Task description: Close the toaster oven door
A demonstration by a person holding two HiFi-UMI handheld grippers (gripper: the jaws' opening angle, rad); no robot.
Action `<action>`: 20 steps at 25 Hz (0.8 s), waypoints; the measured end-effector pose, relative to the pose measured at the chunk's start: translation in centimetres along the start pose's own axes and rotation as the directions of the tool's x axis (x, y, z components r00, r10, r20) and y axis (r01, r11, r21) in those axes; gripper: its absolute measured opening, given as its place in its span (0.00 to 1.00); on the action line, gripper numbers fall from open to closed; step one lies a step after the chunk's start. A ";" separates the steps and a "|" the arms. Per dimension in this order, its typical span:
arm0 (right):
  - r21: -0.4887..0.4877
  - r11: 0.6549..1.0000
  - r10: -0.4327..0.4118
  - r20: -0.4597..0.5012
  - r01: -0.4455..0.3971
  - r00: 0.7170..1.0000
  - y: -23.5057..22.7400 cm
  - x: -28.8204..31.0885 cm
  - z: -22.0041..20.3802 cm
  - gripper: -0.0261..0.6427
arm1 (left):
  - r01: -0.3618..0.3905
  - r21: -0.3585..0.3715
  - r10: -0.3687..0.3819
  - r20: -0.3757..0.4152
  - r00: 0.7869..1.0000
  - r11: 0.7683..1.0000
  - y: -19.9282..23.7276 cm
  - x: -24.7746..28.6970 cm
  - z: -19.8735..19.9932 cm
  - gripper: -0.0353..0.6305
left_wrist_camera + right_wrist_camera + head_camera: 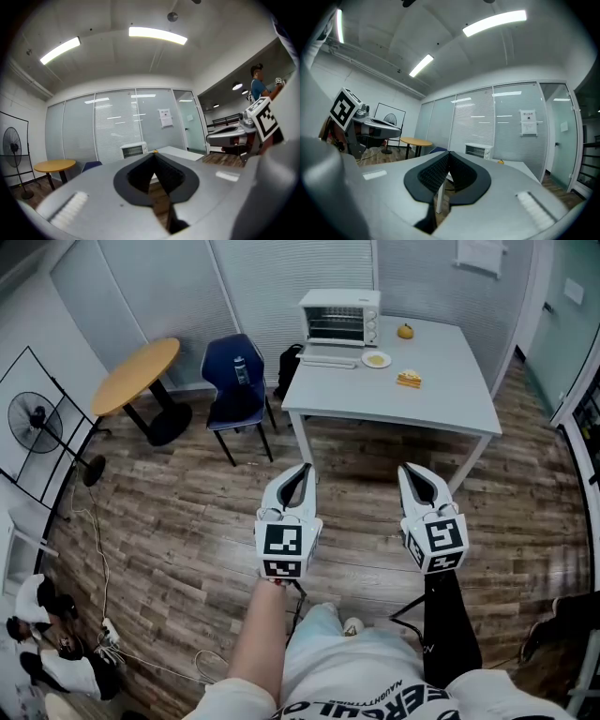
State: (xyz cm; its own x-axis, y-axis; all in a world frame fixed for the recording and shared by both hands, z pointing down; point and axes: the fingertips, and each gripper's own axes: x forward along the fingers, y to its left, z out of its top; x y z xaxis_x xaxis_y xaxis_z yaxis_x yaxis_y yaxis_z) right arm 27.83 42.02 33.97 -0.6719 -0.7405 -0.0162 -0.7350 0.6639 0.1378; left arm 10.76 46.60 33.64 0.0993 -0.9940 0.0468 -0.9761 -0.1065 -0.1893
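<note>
The white toaster oven (339, 318) stands at the far left corner of the grey table (450, 395), its door (328, 360) folded down flat in front of it. It also shows small and distant in the left gripper view as the toaster oven (134, 150) and in the right gripper view as the toaster oven (478, 151). My left gripper (304, 468) and right gripper (410, 468) hang over the wooden floor, well short of the table. Both are shut, tips together, with nothing held.
On the table lie a plate (376, 359), a sandwich piece (409, 380) and an orange fruit (405, 331). A blue chair (237, 383) and round yellow table (136, 377) stand left of it. A fan (37, 418) and cables (103, 577) are at far left.
</note>
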 end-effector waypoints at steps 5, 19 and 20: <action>0.013 1.000 0.006 0.026 -0.007 1.000 -0.2 1.1 0.4 0.04 | -0.014 0.003 0.014 0.002 1.000 1.000 1.1 0.6 -0.1 0.14; -0.004 1.000 -0.011 0.016 0.011 1.000 -3.3 11.3 -0.4 0.04 | 0.008 -0.027 -0.008 -0.005 1.000 1.000 6.5 10.6 -1.6 0.14; -0.006 1.000 -0.014 0.015 0.014 1.000 -3.6 12.3 -0.4 0.04 | 0.012 -0.029 -0.012 -0.003 1.000 1.000 7.0 11.5 -1.6 0.14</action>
State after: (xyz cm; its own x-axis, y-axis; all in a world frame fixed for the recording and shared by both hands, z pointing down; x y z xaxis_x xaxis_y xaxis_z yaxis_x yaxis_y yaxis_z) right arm 22.19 30.47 33.72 -0.6632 -0.7478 -0.0330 -0.7435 0.6531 0.1438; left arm 4.79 34.45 34.40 0.1105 -0.9925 0.0525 -0.9800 -0.1176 -0.1606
